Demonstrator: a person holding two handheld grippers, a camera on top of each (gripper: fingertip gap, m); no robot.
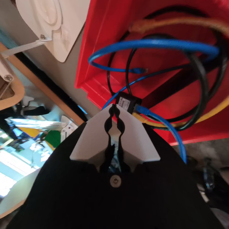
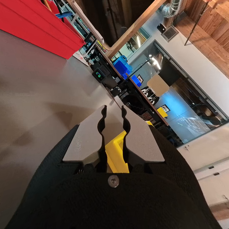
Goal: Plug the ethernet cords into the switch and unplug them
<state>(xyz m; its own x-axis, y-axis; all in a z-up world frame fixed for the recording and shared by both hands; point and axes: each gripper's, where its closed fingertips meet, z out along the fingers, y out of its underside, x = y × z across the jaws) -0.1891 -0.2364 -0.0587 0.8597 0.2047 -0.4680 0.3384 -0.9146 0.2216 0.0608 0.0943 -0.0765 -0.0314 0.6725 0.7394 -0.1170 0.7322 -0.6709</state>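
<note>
Black housing and white fingers of the left gripper (image 1: pixel 114 106) fill the lower part of the left wrist view, the fingers pinched nearly together at the tips right against the near corner of the small black switch (image 1: pixel 128 102); whether they clamp the switch's edge or a thin cord beside it cannot be told through the blur. That switch sits inside the red bin (image 1: pixel 111 37) near its front wall, with a blue ethernet cord (image 1: pixel 161 122) and a yellow cord (image 1: pixel 142 119) plugged into its side, the yellow one just below the blue. A second blue cord (image 1: pixel 148 44) arcs across the bin and ends in a loose plug (image 1: pixel 138 70), unconnected, lying among looped black cables (image 1: pixel 203 86). Outward, the bin rests on a grey table (image 2: pixel 37 99). Over that table the right gripper (image 2: pixel 114 107) hovers released, jaws apart and holding nothing, well away from the switch, with a yellow bin (image 2: pixel 116 154) showing between its fingers beyond the table edge. My judgement is that the main risk is the light switch shifting or lifting when a plug is pushed or pulled, since the grip on it looks marginal. Tangled loops could also snag a finger, and the loose plug's latch may be turned wrongly for the port.
</note>
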